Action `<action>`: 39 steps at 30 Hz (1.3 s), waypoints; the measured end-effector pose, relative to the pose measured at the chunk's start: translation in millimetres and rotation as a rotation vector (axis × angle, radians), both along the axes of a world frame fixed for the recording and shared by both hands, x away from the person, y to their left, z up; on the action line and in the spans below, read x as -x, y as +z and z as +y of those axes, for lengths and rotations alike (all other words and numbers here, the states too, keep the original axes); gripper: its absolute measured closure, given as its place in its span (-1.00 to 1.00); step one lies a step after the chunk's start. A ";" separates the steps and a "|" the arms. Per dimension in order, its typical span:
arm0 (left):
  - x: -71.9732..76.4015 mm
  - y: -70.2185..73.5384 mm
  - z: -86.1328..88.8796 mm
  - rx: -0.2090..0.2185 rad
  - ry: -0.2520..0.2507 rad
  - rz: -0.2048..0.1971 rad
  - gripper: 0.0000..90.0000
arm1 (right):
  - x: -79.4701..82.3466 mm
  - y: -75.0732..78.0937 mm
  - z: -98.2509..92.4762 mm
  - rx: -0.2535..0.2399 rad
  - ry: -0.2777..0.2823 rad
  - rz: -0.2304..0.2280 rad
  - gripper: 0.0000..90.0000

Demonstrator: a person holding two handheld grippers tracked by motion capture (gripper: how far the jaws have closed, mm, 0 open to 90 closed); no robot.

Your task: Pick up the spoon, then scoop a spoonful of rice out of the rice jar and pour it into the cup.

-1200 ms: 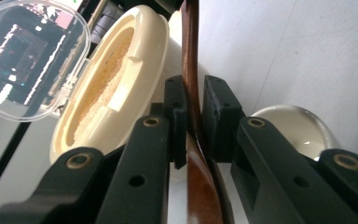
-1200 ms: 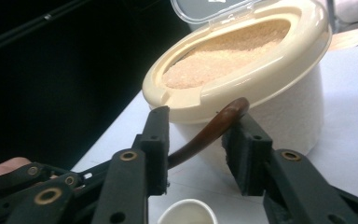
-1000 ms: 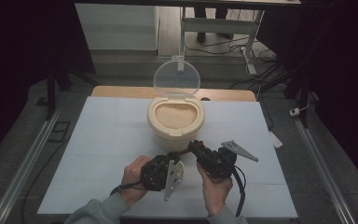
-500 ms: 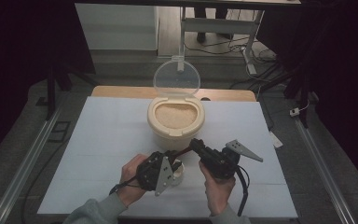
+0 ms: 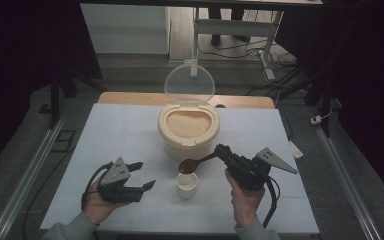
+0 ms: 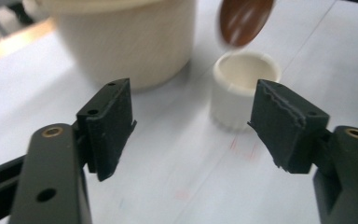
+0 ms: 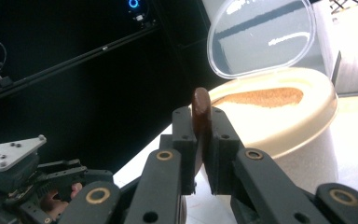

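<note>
One container (image 5: 188, 129) (lid open), one cup (image 5: 187, 185), one spoon (image 5: 196, 162)

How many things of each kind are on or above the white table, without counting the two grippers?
Cream container holding grain, clear lid raised: 1
Small white cup: 1
Brown spoon, clamped in the right gripper with its bowl over the cup: 1
Total: 3

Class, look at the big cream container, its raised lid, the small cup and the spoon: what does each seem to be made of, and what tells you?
Container: likely matte cream plastic, smooth moulded wall.
Lid: clear glossy plastic; the background shows through it.
Small cup: white, matte, ribbed base; plastic or ceramic, hard to tell.
Spoon: glossy brown, maybe lacquered wood or plastic, held in the right tongs.
</note>
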State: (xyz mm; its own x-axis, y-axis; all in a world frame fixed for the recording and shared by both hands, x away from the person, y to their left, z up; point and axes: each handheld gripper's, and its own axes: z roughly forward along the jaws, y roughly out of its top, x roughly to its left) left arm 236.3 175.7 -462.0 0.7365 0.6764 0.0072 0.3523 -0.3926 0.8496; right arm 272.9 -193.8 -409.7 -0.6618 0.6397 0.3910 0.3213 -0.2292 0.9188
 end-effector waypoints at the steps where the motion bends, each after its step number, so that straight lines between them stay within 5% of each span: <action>1: 1.0 -3.0 6.7 0.008 0.015 0.015 -0.40 | 0.2 0.9 -0.6 0.001 0.001 -0.006 0.87; 5: 5.5 -14.9 31.7 0.054 0.055 0.072 -0.48 | -0.2 5.0 -5.9 -0.007 0.005 -0.030 0.87; 13: 9.2 -36.0 59.0 0.044 0.127 0.133 -0.58 | -1.8 10.2 -16.9 -0.019 0.002 -0.061 0.86; 26: 5.1 -40.1 61.2 0.045 0.138 0.151 -0.65 | -3.1 44.3 -37.0 -0.076 -0.054 -0.149 0.86; 39: 2.3 -43.2 59.7 0.032 0.137 0.164 -0.66 | -59.3 62.2 -19.6 -0.031 -0.131 -0.120 0.87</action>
